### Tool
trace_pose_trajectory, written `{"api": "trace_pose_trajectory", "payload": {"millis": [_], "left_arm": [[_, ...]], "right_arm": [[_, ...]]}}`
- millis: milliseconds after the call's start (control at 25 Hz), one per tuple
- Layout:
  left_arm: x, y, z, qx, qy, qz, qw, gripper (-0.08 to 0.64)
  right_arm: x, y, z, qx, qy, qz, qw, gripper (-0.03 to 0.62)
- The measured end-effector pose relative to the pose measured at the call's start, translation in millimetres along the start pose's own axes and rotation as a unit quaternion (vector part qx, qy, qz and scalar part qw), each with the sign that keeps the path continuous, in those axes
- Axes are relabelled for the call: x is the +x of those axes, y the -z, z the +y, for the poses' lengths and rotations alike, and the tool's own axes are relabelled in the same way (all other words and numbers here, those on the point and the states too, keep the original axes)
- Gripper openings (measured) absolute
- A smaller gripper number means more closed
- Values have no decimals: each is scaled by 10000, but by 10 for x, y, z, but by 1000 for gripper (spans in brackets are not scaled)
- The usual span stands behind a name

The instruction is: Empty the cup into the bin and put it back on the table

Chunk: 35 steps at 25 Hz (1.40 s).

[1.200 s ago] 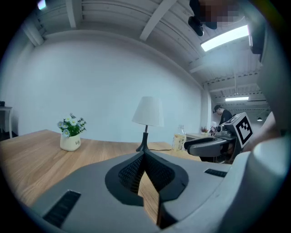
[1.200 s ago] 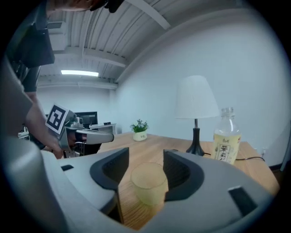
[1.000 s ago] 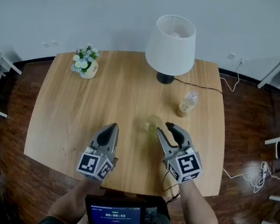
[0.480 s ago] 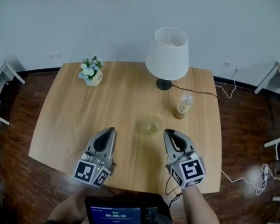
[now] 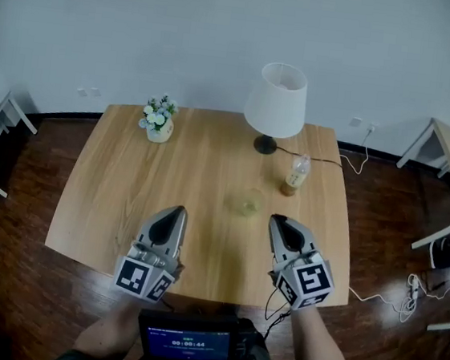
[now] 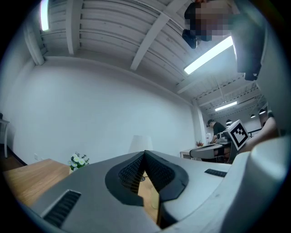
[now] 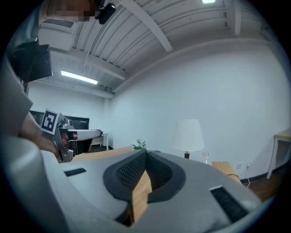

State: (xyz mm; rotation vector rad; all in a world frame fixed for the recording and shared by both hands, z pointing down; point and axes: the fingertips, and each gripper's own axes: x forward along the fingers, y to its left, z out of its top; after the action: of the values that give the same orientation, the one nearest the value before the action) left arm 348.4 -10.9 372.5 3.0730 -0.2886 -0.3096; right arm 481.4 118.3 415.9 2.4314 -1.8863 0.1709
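On the table (image 5: 126, 196), cup (image 5: 246, 204) before lamp (image 5: 277, 100), bottle (image 5: 294, 176) at right, flowers (image 5: 159, 119) far left.

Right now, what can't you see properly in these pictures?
Bin: in no view.
Cup: head view, too small and see-through to tell what is inside.
Bottle: head view, label too small to read.
Lamp: left gripper view, lower part mostly hidden behind the left gripper.

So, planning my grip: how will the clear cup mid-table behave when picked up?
The cup looks clear and thin-walled, so probably light and maybe fragile; grip gently. Its smooth wall may be slippery. Standing upright, apart from the bottle, it could tip if pushed high.
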Motion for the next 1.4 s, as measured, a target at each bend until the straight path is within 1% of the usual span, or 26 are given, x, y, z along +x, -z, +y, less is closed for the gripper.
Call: {"api": "trace_pose_trajectory", "payload": {"millis": [160,360,520,720,1000,1240,1400], "left_arm": [[-127,-70,38,-29,-46,-19,10000,-3],[-223,-161,55,-61,-32,-101,9999,-3],[-321,-217,89,-98,-46,-139,9998,-3],[-379,-262,101,-132,-63,-169,9997,-3],[-442,-377,37,-77,-14,-487,9988,-3],[-457,-357,37,-16,-30,-344,9994,-3],[-468,-378,3,13,17,-355,9994,-3]], "right_arm": [[-74,-53,78,132,98,10,9999,0],[-158,-123,144,170,216,56,9996,0],[-228,-175,255,334,213,54,9992,0],[-278,-264,323,315,220,26,9993,0],[-350,-263,370,326,256,23,9991,0],[-415,-260,363,312,329,24,9990,0],[-467,-267,386,311,345,28,9989,0]]}}
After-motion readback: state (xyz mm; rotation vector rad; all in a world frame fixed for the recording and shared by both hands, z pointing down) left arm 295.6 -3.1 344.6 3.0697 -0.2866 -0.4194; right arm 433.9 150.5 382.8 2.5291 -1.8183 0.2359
